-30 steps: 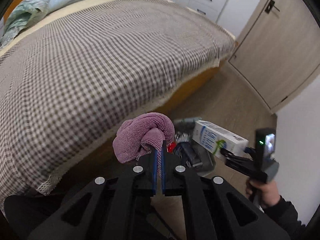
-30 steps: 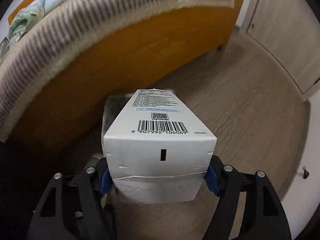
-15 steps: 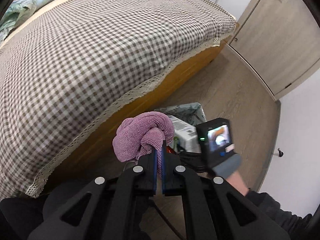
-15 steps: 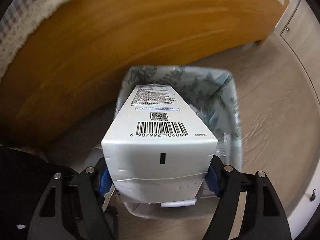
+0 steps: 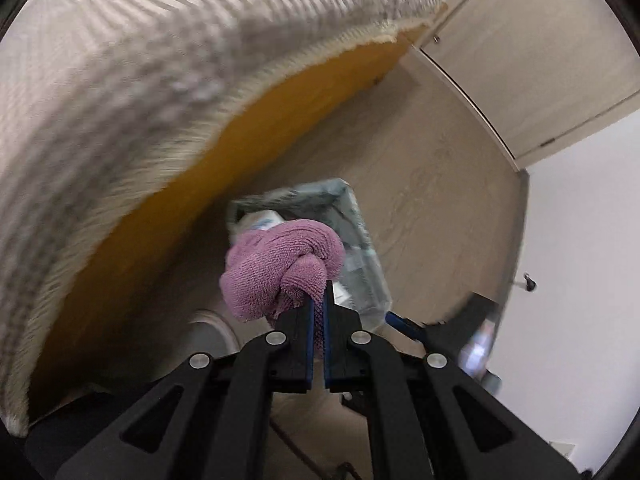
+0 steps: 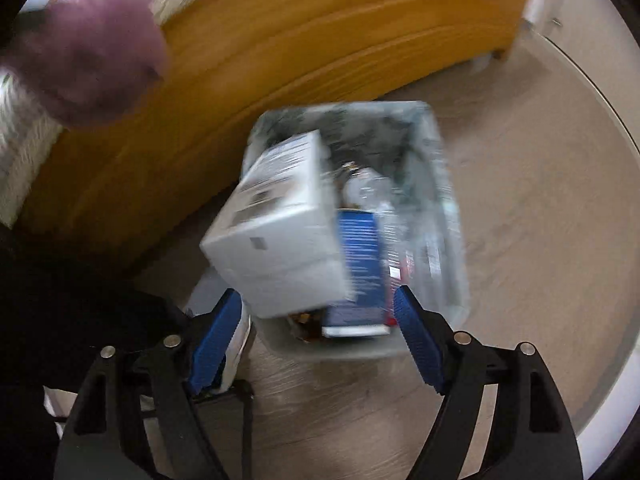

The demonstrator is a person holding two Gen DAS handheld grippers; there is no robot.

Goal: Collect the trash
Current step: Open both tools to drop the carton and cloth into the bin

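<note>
Holding a knotted purple cloth (image 5: 280, 268) at centre frame of the left view, the left tongs (image 5: 318, 312) are clamped tight on a fold of it, blue pads nearly meeting. Behind the cloth: a lined trash bin (image 5: 360, 240) on the wood floor (image 5: 432, 184), beside the orange bed frame (image 5: 224, 184) with its checked cover (image 5: 140, 60) filling the upper left. Right view: right tongs (image 6: 318, 320) at lower centre, jaws opening wide, blue pads clear of the white carton (image 6: 280, 224), which sits tilted and blurred between and beyond them, its far end over the bin's (image 6: 448, 216) opening. Contents of bin: a blue box (image 6: 360, 252), clear crumpled plastic (image 6: 372, 188). The cloth shows again, blurred, at the upper left of the right view (image 6: 88, 44). Right tongs' body appears blurred at lower right of the left view (image 5: 472, 332).
</note>
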